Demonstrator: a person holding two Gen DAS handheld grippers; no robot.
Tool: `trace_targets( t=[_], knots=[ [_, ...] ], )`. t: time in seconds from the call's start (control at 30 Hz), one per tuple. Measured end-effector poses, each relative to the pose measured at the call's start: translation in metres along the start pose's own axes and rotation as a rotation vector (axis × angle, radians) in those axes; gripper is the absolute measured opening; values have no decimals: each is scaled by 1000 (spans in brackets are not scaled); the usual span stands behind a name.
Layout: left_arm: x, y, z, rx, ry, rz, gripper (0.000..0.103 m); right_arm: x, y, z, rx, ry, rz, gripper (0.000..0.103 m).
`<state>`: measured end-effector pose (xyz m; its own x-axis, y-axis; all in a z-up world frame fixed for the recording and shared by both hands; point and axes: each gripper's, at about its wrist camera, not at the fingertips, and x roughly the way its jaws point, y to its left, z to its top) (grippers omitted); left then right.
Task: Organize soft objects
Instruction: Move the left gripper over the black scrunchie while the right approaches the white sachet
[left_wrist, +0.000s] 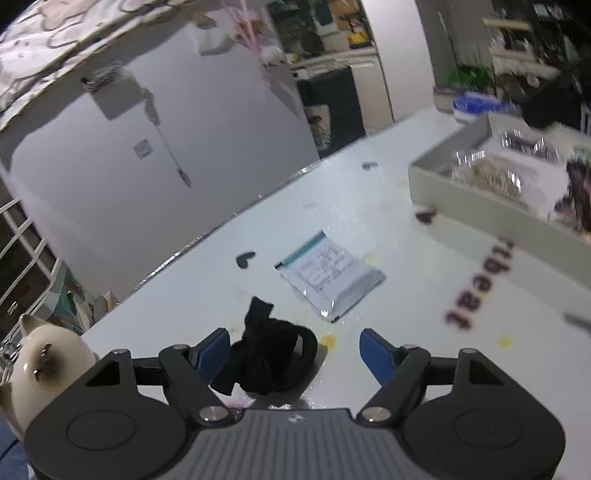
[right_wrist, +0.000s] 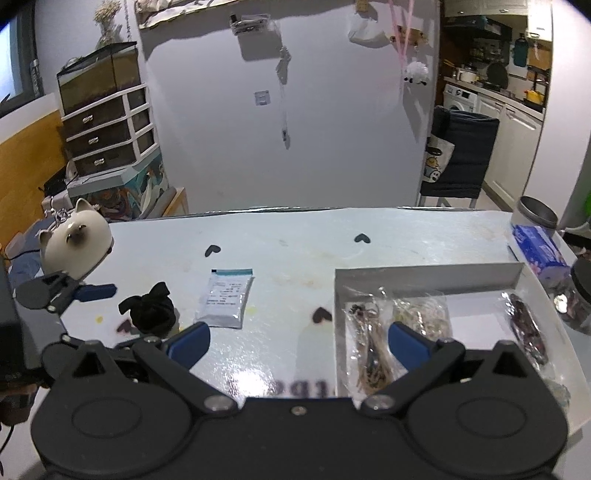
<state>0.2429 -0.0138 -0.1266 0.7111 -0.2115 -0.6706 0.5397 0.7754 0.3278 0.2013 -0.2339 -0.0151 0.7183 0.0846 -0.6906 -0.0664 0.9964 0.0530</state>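
Left gripper over black cloth bundle
Its jaws stand spread, bundle beside the left pad, unpinched; right gripper spread near the tray; white packet lies between.

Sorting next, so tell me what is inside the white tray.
In the white tray lie three clear packets of small items: one brownish, one pale, one dark at the right. The right hand-held gripper covers the tray's near edge, so anything there is hidden.

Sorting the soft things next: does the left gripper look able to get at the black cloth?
Probably yes: the left gripper is open, the black cloth sits between its fingers, nothing blocks it.
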Motion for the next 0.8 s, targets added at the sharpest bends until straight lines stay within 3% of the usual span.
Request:
trace_targets(
  t=[0.1, 0.17, 0.43, 0.53, 0.8],
  knots=[
    [11, 0, -5, 29, 5, -1, 76, 17, 5, 7, -14, 17, 36, 103],
    [18, 0, -7, 40, 8, 0, 75, 30, 9, 14, -28, 29, 47, 95],
    [32, 0, -13, 63, -11, 8, 68, 114, 32, 49, -80, 122, 167, 38],
    [34, 1, -14, 53, -17, 14, 67, 149, 42, 61, -89, 158, 173, 21],
    [33, 8, -11, 23, -33, 23, 65, 231, 70, 82, -114, 192, 180, 16]
  ],
)
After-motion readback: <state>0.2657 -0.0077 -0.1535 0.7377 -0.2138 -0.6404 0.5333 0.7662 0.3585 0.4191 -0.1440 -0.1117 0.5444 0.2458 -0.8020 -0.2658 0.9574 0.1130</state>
